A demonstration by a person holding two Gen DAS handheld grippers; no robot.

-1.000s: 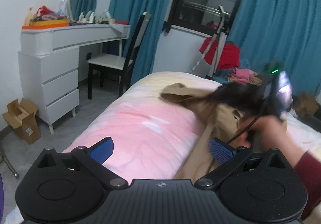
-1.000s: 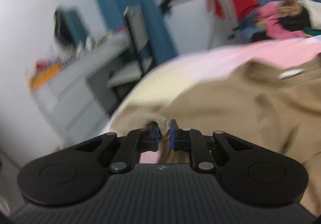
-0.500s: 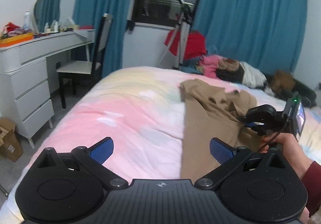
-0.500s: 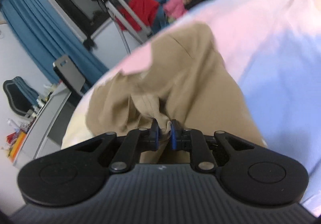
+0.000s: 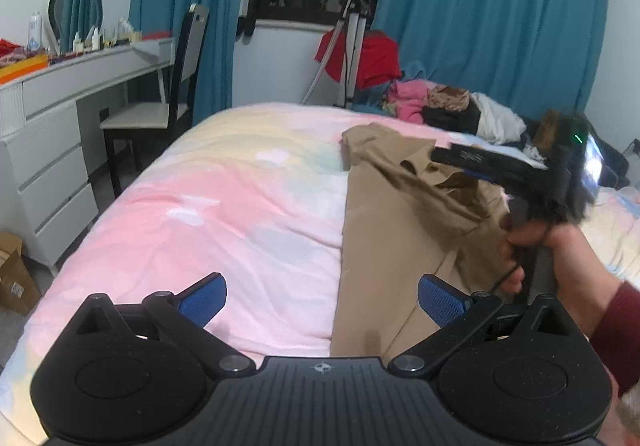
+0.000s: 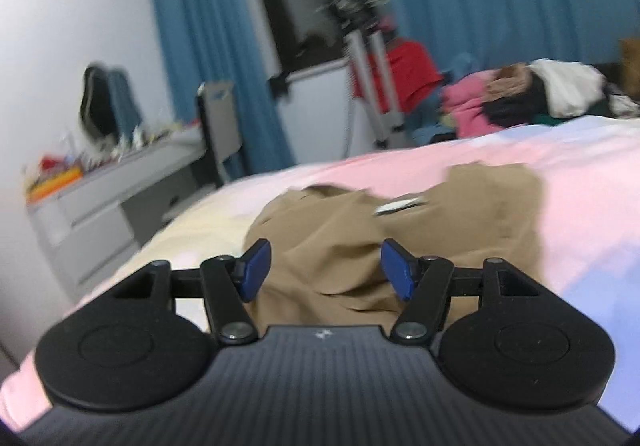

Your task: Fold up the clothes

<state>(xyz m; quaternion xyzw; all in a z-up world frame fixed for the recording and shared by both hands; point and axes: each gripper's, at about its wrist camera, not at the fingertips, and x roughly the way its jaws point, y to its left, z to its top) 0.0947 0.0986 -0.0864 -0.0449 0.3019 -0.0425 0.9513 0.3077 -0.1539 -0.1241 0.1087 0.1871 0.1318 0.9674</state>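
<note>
The tan garment (image 5: 392, 206) lies crumpled on the right side of the bed (image 5: 224, 206), partly spread long toward you, so it looks ready for a new grab. Your right gripper (image 6: 324, 266) hangs just over it with fingers apart, holding nothing. Your left gripper (image 5: 320, 298) waits wide apart above the pink cover. Beyond are a clothes pile (image 5: 440, 106), a chair (image 5: 160, 102), a white desk (image 5: 60, 94) and blue curtains (image 5: 492, 18).

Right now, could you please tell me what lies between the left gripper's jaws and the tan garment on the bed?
In the left wrist view, only bare pink bedspread lies between the open left gripper and the tan garment, whose near edge passes by the right-hand jaw.
</note>
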